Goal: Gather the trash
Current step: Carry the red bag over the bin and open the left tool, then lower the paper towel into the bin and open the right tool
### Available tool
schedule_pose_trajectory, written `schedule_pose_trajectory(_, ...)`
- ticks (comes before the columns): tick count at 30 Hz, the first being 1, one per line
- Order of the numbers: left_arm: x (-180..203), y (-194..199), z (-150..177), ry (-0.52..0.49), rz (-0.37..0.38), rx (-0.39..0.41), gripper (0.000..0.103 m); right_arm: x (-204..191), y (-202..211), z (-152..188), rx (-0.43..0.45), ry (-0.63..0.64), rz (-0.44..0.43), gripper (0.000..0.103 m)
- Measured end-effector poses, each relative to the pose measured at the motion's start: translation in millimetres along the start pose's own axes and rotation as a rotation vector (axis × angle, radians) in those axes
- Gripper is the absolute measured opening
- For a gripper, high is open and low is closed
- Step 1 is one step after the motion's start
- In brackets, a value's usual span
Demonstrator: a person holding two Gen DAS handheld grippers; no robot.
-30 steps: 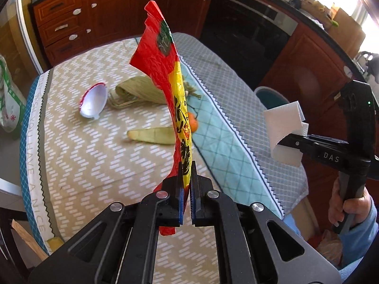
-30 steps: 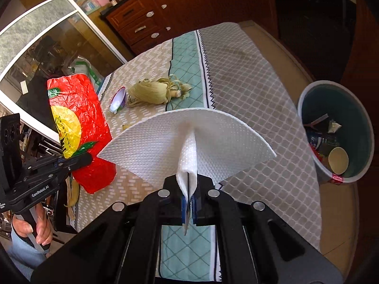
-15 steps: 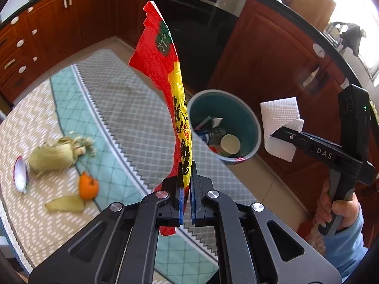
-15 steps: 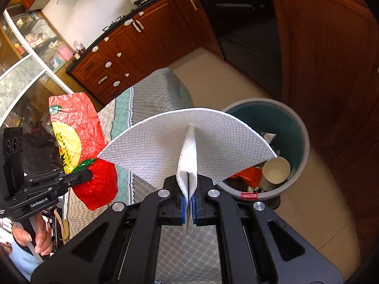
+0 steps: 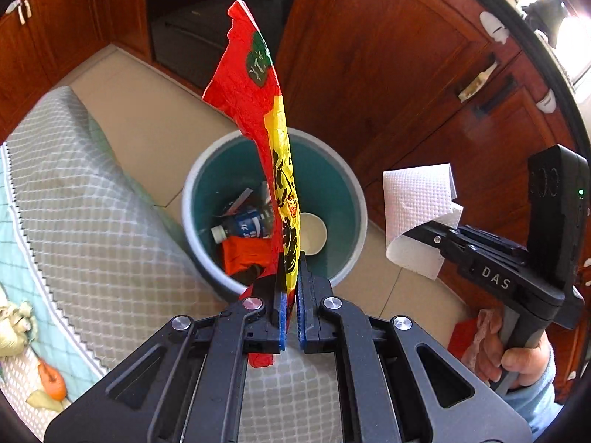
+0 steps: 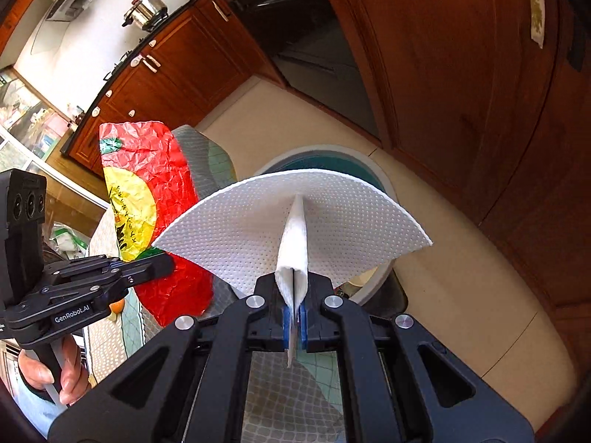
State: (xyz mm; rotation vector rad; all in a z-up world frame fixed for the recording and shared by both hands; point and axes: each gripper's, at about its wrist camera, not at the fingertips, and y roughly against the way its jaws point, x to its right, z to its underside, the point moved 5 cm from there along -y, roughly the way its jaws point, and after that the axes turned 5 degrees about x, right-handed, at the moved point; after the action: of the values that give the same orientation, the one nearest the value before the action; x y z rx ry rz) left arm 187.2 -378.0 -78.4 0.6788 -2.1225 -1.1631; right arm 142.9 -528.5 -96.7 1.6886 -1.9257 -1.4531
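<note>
My left gripper (image 5: 290, 277) is shut on a red and yellow snack wrapper (image 5: 255, 85) that stands upright in front of the bin. My right gripper (image 6: 294, 280) is shut on a white paper towel (image 6: 258, 229) that fans out over its fingers. The teal trash bin (image 5: 347, 184) stands on the floor just past the table edge, holding a bottle, a paper cup and orange trash. In the left wrist view the right gripper (image 5: 410, 234) with the towel (image 5: 413, 199) is right of the bin. In the right wrist view the wrapper (image 6: 147, 184) and left gripper (image 6: 162, 262) are at left; the bin (image 6: 380, 181) is mostly hidden behind the towel.
The table with its patterned cloth (image 5: 92, 229) runs along the left. An orange peel (image 5: 51, 384) and a corn husk (image 5: 11, 328) lie on it. Wooden cabinets (image 5: 388, 74) and an oven stand close behind the bin. Beige floor tiles (image 6: 461, 302) surround it.
Both grippers have swung from over the table toward the bin, still holding the wrapper and the towel. The bin now sits closer and centred under the left gripper.
</note>
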Motion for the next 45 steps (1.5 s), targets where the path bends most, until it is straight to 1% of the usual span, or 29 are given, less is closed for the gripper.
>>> schedule_pose_trajectory(6, 0, -45, -5, 0.016, 0.013, -0.059, 0.006, 12, -18, -4, -0.029, -0.012, 0.024, 0.004)
schedule_pose_trajectory(8, -3, -59, -6, 0.021, 0.008, -0.078, 0.008, 15, -24, -6, -0.035, -0.011, 0.033, 0.004)
schedule_pose_trajectory(9, -5, -65, -6, 0.026, 0.003, -0.089, 0.012, 15, -25, -5, -0.038, -0.012, 0.037, 0.004)
schedule_pose_trajectory(11, -13, -71, -1, 0.038, -0.029, -0.097, 0.047, 16, -26, -1, -0.043, -0.014, 0.044, 0.004)
schedule_pose_trajectory(13, -18, -72, -1, 0.043, -0.052, -0.085, 0.057, 15, -30, -2, -0.048, -0.015, 0.052, 0.004)
schedule_pose_trajectory(14, -20, -72, -1, 0.049, -0.053, -0.088, 0.065, 13, -33, -4, -0.051, -0.014, 0.055, 0.004)
schedule_pose_trajectory(16, -25, -70, 1, 0.060, -0.050, -0.081, 0.070, 12, -36, -5, -0.056, -0.012, 0.061, 0.004)
schedule_pose_trajectory(18, -29, -63, 4, 0.062, -0.063, -0.069, 0.075, 11, -38, -3, -0.062, -0.008, 0.067, 0.005)
schedule_pose_trajectory(21, -40, -52, 12, 0.078, -0.063, -0.054, 0.084, 8, -42, -3, -0.068, 0.003, 0.071, 0.005)
schedule_pose_trajectory(23, -47, -42, 18, 0.090, -0.065, -0.035, 0.093, 3, -45, -4, -0.073, 0.013, 0.071, 0.005)
schedule_pose_trajectory(27, -58, -22, 29, 0.114, -0.065, -0.013, 0.097, -7, -50, -6, -0.082, 0.033, 0.074, 0.007)
schedule_pose_trajectory(28, -61, -19, 27, 0.122, -0.061, -0.006, 0.098, -10, -51, -6, -0.084, 0.040, 0.077, 0.008)
schedule_pose_trajectory(29, -66, -14, 29, 0.128, -0.062, 0.002, 0.099, -13, -52, -6, -0.089, 0.047, 0.082, 0.013)
schedule_pose_trajectory(31, -69, -5, 34, 0.136, -0.075, 0.017, 0.099, -19, -56, -6, -0.100, 0.065, 0.085, 0.041)
schedule_pose_trajectory(32, -68, -1, 35, 0.142, -0.080, 0.022, 0.099, -21, -58, -6, -0.106, 0.076, 0.087, 0.071)
schedule_pose_trajectory(33, -69, 1, 39, 0.150, -0.080, 0.026, 0.099, -24, -59, -6, -0.100, 0.088, 0.098, 0.076)
schedule_pose_trajectory(35, -75, 8, 45, 0.165, -0.077, 0.033, 0.099, -30, -63, -5, -0.107, 0.108, 0.107, 0.076)
schedule_pose_trajectory(38, -82, 16, 53, 0.183, -0.075, 0.036, 0.099, -33, -71, -4, -0.126, 0.098, 0.112, 0.076)
schedule_pose_trajectory(40, -85, 20, 58, 0.189, -0.078, 0.037, 0.099, -33, -75, -1, -0.143, 0.086, 0.117, 0.078)
schedule_pose_trajectory(43, -89, 25, 68, 0.196, -0.070, 0.037, 0.099, -32, -76, 2, -0.152, 0.072, 0.136, 0.078)
schedule_pose_trajectory(45, -92, 29, 74, 0.199, -0.068, 0.039, 0.099, -32, -75, 5, -0.165, 0.060, 0.148, 0.084)
